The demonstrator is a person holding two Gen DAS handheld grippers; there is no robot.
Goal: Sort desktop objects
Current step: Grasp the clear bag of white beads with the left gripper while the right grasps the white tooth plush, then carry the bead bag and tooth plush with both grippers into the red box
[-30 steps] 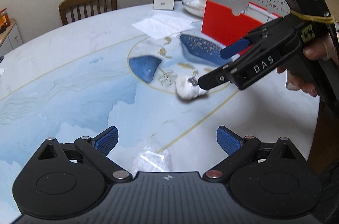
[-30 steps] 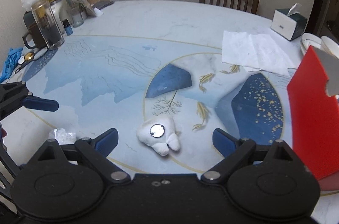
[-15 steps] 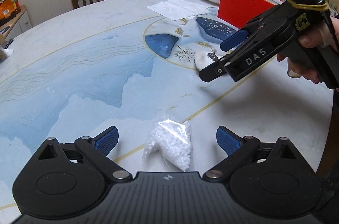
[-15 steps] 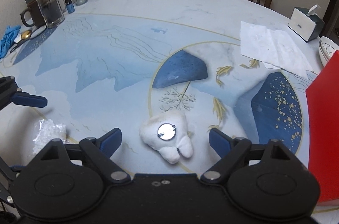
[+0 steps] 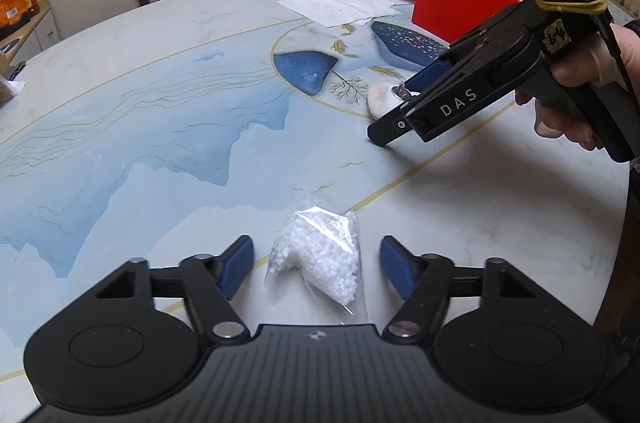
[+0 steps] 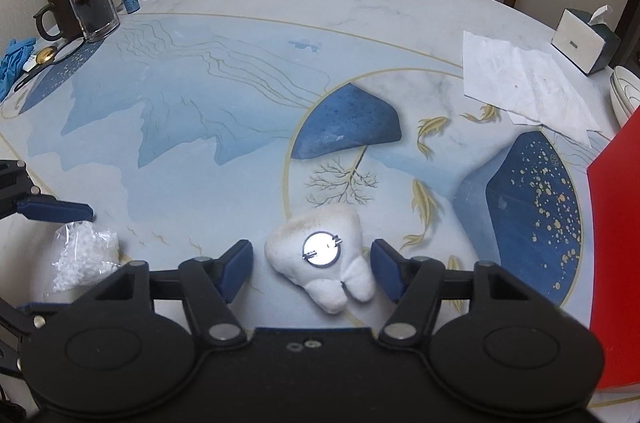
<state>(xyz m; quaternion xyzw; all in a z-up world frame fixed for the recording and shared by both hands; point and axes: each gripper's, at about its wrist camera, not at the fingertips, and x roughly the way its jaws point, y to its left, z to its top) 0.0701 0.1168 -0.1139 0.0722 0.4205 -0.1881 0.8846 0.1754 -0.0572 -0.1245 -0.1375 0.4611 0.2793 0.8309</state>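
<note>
Right wrist | plush tooth [image 6: 324, 263] between closing right gripper [image 6: 312, 269] pads (not yet touching)

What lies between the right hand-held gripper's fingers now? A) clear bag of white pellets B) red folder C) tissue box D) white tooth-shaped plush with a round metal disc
D: in the right wrist view the tooth-shaped plush with its metal disc sits between the right hand-held gripper fingers, whose jaws are closing but not yet pressing on it; the bag of pellets lies between the left hand-held gripper fingers instead.
</note>
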